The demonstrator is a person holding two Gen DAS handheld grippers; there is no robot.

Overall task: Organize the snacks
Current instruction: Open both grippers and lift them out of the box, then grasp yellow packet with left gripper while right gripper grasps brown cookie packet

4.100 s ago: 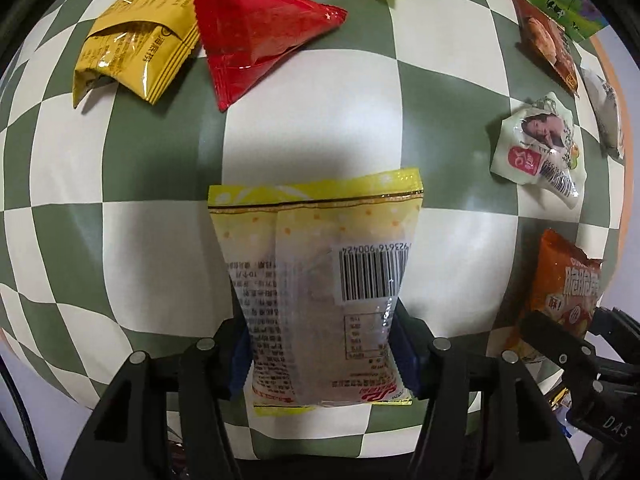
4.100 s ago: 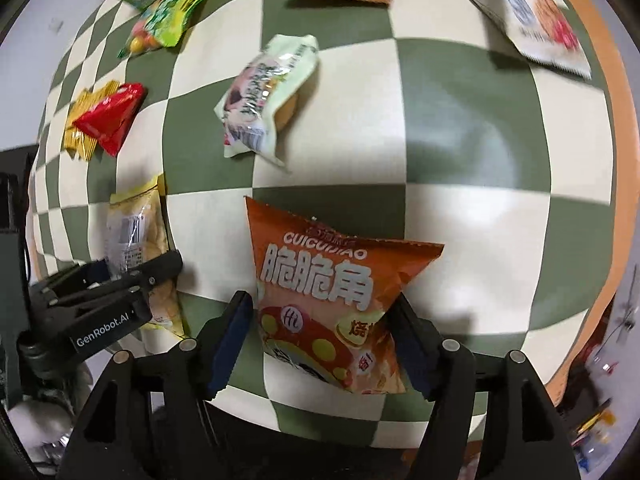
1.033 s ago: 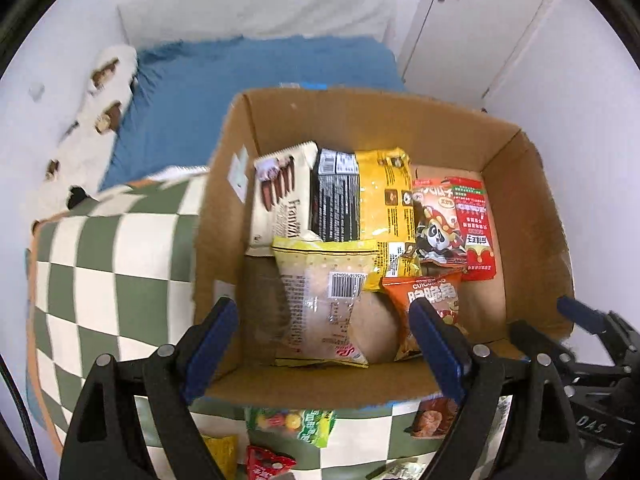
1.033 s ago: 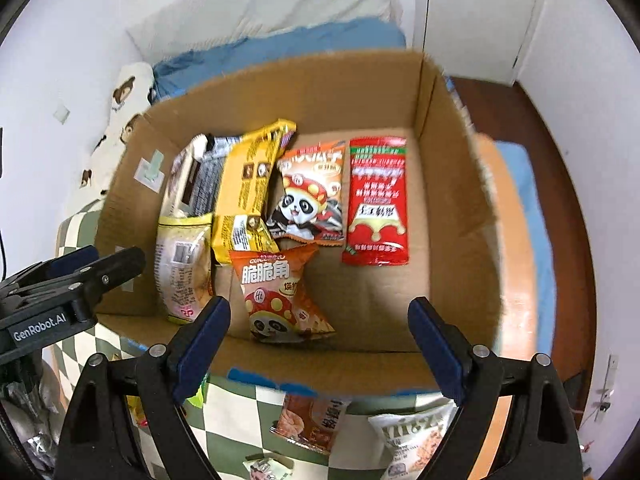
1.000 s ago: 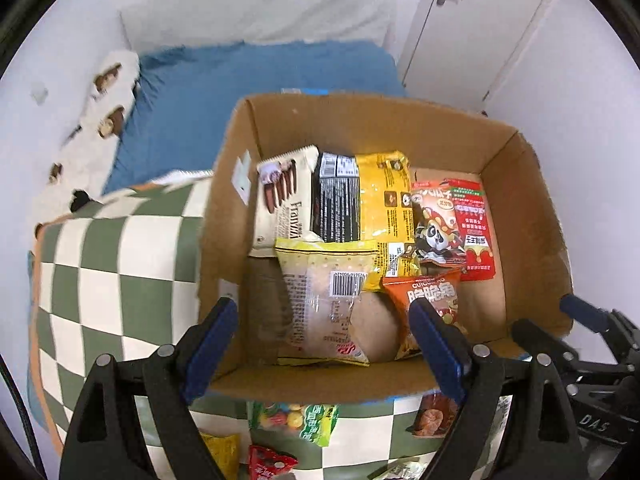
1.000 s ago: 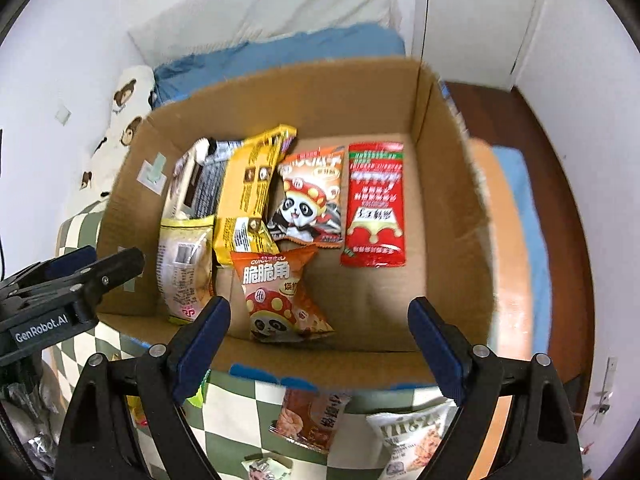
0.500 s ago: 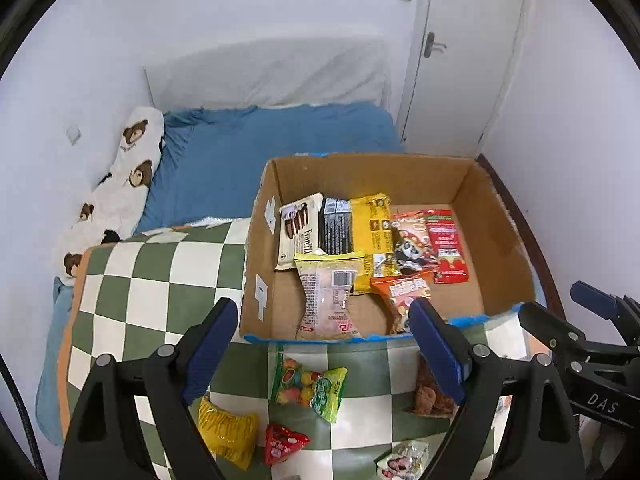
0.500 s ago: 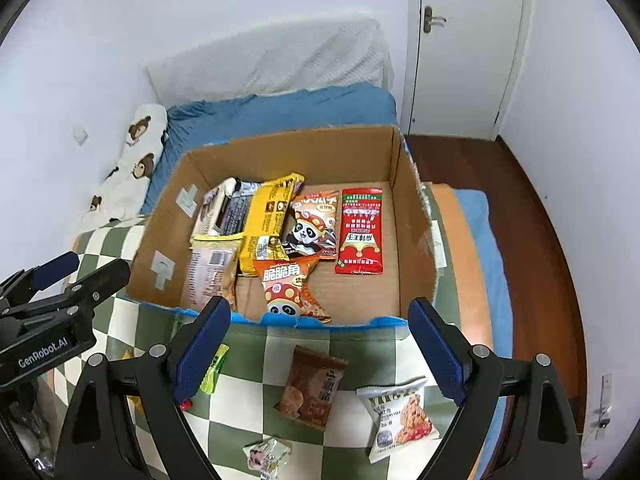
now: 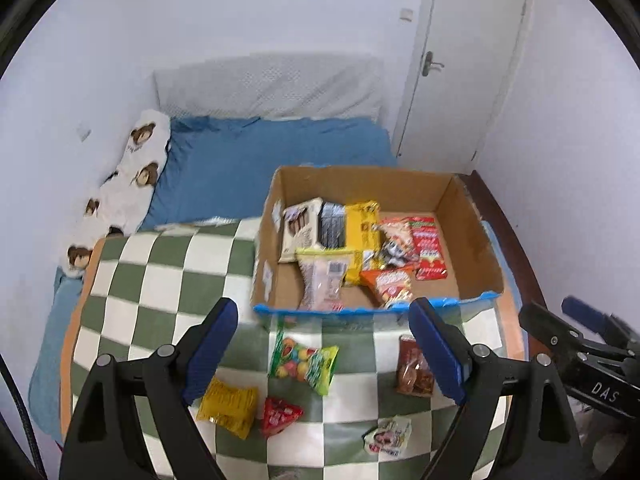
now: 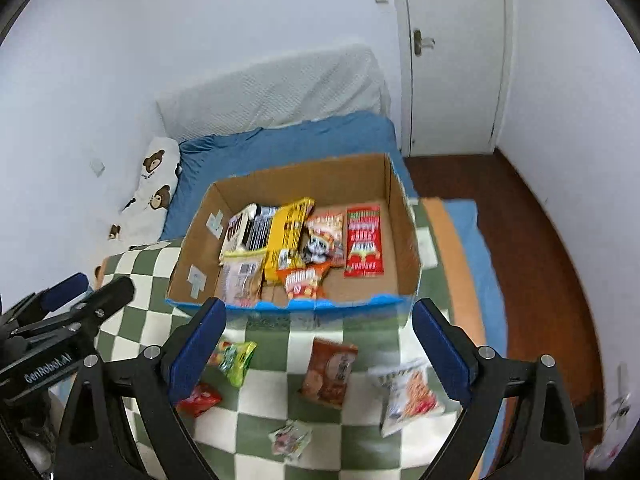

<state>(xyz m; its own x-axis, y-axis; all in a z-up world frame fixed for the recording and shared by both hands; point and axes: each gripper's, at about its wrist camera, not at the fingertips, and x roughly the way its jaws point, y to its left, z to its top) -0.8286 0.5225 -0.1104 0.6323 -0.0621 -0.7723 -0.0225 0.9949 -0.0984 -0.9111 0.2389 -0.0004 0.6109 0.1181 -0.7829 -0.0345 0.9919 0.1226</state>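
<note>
Cardboard box (image 9: 472, 232) sits at the far edge of the green-and-white checkered cloth (image 9: 168, 276), blue tape along its near rim. Inside I count 7 packs: a white cookie pack (image 9: 301, 232) and a dark pack (image 9: 333, 226) at the back left, a yellow pack (image 9: 362, 224) next to them, a panda pack (image 9: 394, 242), a red pack (image 9: 430, 254) lying flat on the right, a pale barcode pack (image 9: 322, 278) and an orange chip bag (image 9: 390, 284) up front.

Loose on the cloth, near side of the box: a green candy bag (image 9: 306, 364), a yellow wafer pack (image 9: 228, 406), a red triangle pack (image 9: 280, 416), a brown cookie pack (image 10: 330, 372), a small white pack (image 9: 388, 436), and a white snack bag (image 10: 408, 394), blurred.

My left gripper (image 9: 322, 344) hangs above the cloth, jaws spread wide, nothing between them. My right gripper (image 10: 318, 344) is also spread and empty; its jaws have just been opening a bit more. Each gripper shows at the edge of the other's view.

Behind the box: a blue bed (image 9: 260, 160), a bear-print pillow (image 9: 132, 172), a white door (image 10: 452, 60).
</note>
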